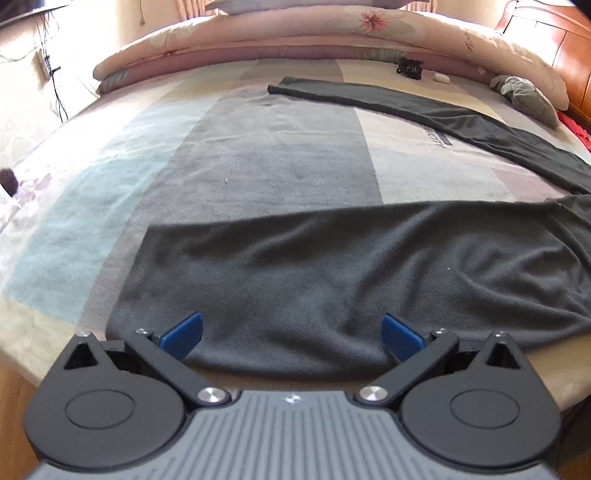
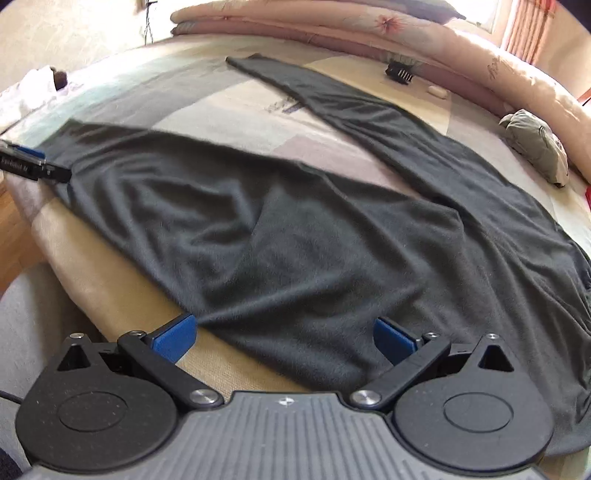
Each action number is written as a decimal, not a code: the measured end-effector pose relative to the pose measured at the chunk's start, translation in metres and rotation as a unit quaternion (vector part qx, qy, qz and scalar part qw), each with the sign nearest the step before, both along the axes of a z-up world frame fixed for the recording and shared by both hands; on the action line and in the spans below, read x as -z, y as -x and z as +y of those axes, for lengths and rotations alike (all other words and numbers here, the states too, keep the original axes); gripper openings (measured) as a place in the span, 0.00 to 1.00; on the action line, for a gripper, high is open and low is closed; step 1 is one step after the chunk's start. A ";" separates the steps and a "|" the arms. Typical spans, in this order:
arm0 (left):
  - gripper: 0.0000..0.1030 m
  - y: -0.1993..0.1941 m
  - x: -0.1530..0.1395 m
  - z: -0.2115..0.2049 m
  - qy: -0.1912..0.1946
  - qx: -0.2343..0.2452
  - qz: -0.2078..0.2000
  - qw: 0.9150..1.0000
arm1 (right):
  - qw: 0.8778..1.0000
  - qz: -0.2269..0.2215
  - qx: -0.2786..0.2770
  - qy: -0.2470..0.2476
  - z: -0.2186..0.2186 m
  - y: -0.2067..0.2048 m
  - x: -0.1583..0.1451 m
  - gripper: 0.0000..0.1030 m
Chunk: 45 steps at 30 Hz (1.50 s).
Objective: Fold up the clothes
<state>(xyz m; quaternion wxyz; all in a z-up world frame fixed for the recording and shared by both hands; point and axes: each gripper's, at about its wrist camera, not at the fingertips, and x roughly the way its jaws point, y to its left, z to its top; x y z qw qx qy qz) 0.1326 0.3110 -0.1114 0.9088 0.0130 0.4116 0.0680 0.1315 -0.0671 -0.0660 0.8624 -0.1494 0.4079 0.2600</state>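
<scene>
Dark grey trousers (image 2: pixel 332 229) lie spread on a bed, their two legs splayed apart toward the left. The near leg (image 1: pixel 332 269) runs along the bed's front edge; the far leg (image 1: pixel 406 103) stretches to the back. My left gripper (image 1: pixel 291 332) is open, its blue pads either side of the near leg's hem edge with nothing clamped. My right gripper (image 2: pixel 284 336) is open too, over the near edge of the trousers by the upper part. The left gripper's tip (image 2: pixel 33 162) shows at the far left of the right wrist view.
The bed has a striped blanket (image 1: pixel 258 155) of grey, cream and pale blue. A rolled floral quilt (image 1: pixel 332 33) lies along the back. A crumpled olive garment (image 2: pixel 535 147), a small black object (image 2: pixel 400 72) and a small white object (image 2: pixel 437 92) sit at the back right. Wooden floor (image 1: pixel 14 387) at left.
</scene>
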 end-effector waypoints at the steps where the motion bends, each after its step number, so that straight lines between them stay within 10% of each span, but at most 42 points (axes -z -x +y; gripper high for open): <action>1: 0.99 -0.003 0.000 0.001 -0.001 -0.003 -0.002 1.000 | 1.000 -0.004 0.015 -0.016 -0.001 -0.007 -0.003 1.00; 17: 0.99 -0.049 -0.008 0.036 0.114 0.021 -0.041 0.992 | 0.999 0.017 0.039 -0.006 0.002 -0.006 0.018 1.00; 24: 0.97 -0.075 0.007 0.068 0.080 -0.073 -0.031 0.994 | 0.999 0.015 0.037 -0.009 -0.001 -0.005 0.019 1.00; 35: 0.99 -0.022 -0.003 0.027 0.123 0.001 -0.035 0.992 | 0.999 0.014 0.036 -0.010 -0.002 -0.005 0.017 1.00; 45: 0.99 0.009 -0.013 0.027 0.075 -0.097 -0.024 0.992 | 0.997 -0.003 0.046 -0.063 -0.033 -0.012 -0.011 1.00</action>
